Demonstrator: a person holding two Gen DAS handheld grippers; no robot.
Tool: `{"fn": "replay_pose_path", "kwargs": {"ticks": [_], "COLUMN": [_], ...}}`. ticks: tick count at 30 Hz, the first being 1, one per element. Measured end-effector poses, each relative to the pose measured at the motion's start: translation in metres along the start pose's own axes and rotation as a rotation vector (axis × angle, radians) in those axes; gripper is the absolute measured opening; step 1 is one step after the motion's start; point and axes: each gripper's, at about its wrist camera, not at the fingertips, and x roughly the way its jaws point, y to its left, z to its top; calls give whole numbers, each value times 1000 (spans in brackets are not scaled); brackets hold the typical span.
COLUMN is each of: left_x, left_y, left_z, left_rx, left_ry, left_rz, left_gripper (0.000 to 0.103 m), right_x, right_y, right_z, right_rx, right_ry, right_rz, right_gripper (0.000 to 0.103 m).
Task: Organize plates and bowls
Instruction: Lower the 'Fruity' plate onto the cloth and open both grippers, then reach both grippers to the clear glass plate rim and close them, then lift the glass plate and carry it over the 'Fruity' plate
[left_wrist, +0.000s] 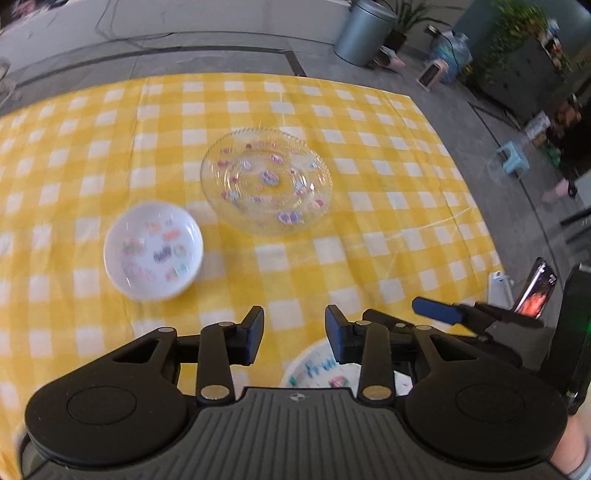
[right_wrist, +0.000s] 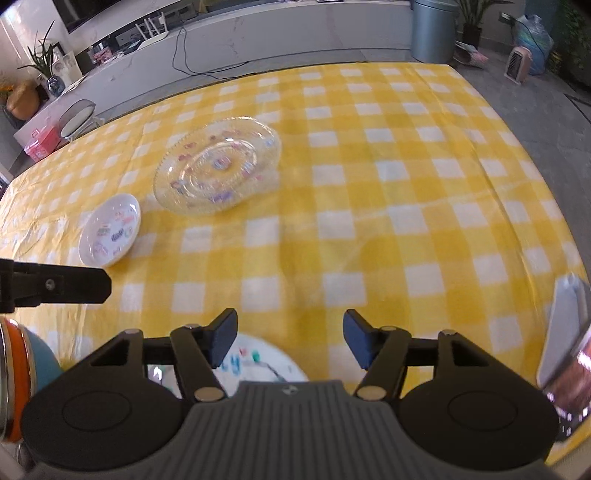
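Note:
A clear glass plate (left_wrist: 266, 181) with coloured stickers lies mid-table on the yellow checked cloth; it also shows in the right wrist view (right_wrist: 218, 166). A small white bowl (left_wrist: 153, 251) with stickers sits to its left, also seen in the right wrist view (right_wrist: 110, 230). A white printed plate (left_wrist: 317, 369) lies near the front edge, partly hidden under both grippers (right_wrist: 255, 363). My left gripper (left_wrist: 294, 338) is open and empty above that plate. My right gripper (right_wrist: 290, 339) is open and empty, and its fingers (left_wrist: 437, 312) show at the right of the left view.
A phone on a stand (left_wrist: 535, 291) is at the table's right front corner (right_wrist: 565, 350). The left gripper's finger (right_wrist: 59, 284) reaches in from the left. A grey bin (left_wrist: 365, 33), a small stool (left_wrist: 513, 157) and plants stand on the floor beyond.

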Motion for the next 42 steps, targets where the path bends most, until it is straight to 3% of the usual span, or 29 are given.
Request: {"fn": "replay_pose_path", "kwargs": {"ticks": [6, 16, 22, 24, 31, 34, 42], "left_x": [10, 33, 60, 70, 91, 96, 103], "left_y": [13, 69, 84, 87, 95, 100, 106], "left_z": [29, 83, 98, 100, 103, 105, 105], "left_rx": [77, -23, -39, -40, -57, -63, -98], "left_ry": [2, -80, -71, -54, -20, -9, -12], "left_rz": [-13, 1, -25, -11, -32, -32, -61], "left_gripper": [47, 47, 47, 42, 38, 33, 22], "right_x": [19, 44, 69, 78, 95, 98, 101], "right_y": [3, -4, -11, -13, -18, -21, -25], "right_z": [31, 89, 107, 113, 126, 130, 133], "right_rx": [1, 67, 134, 158, 222, 252, 289], "right_ry": [33, 34, 72, 86, 120, 140, 145], "right_rz": [15, 76, 94, 106, 138, 168, 196], "right_gripper": [63, 62, 53, 46, 39, 27, 16]}}
